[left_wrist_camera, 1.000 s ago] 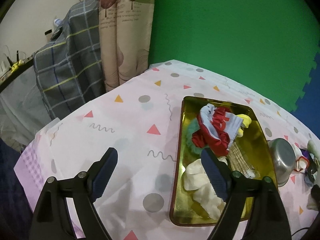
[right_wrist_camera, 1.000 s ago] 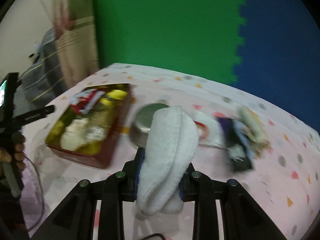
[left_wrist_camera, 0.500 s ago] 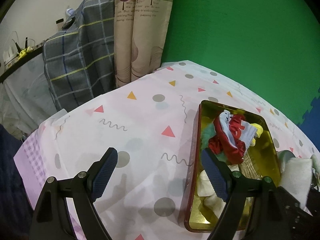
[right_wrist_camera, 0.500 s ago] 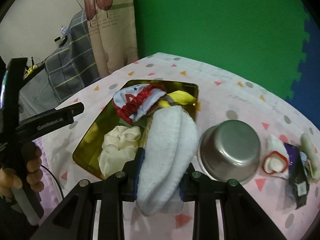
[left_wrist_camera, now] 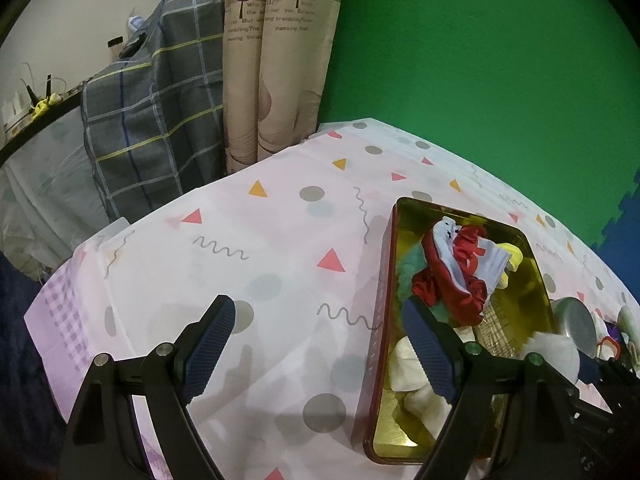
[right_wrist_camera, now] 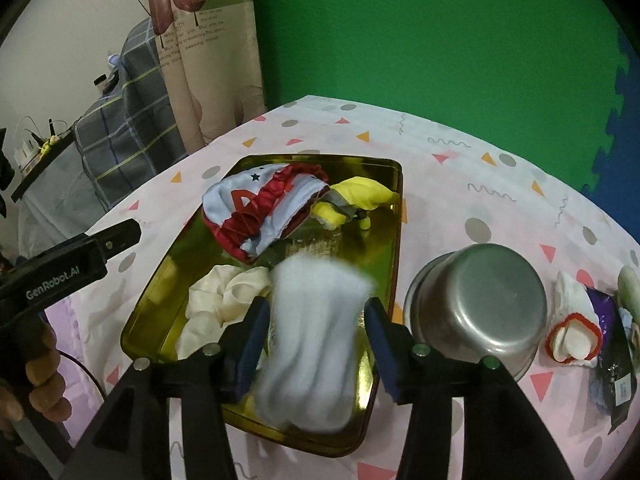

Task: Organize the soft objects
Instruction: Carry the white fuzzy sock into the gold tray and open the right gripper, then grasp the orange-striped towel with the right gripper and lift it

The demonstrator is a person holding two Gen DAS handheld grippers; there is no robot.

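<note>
A gold tin tray (right_wrist_camera: 397, 216) lies on the patterned tablecloth and holds a red and pale blue garment (right_wrist_camera: 260, 212), a yellow piece (right_wrist_camera: 360, 196) and a cream cloth (right_wrist_camera: 216, 300). My right gripper (right_wrist_camera: 316, 308) hangs over the tray's near end with its jaws opening. A white fluffy cloth (right_wrist_camera: 316, 340) sits blurred between them, and the pads stand just off its sides. My left gripper (left_wrist_camera: 318, 310) is open over bare tablecloth beside the tray's (left_wrist_camera: 389, 280) left wall, with nothing between its fingers. The white cloth (left_wrist_camera: 554, 354) shows at the right of that view.
An upturned steel bowl (right_wrist_camera: 480, 300) stands right of the tray. Beyond it lie a red-rimmed white piece (right_wrist_camera: 572, 336) and a dark purple packet (right_wrist_camera: 616, 364). A hand (right_wrist_camera: 40, 380) holds the left gripper's handle at the table's left edge. Curtain and plaid fabric hang behind.
The right gripper swung left from beside the bowl to over the tray, then its jaws spread and the white cloth came loose. The left gripper stayed open and barely moved.
</note>
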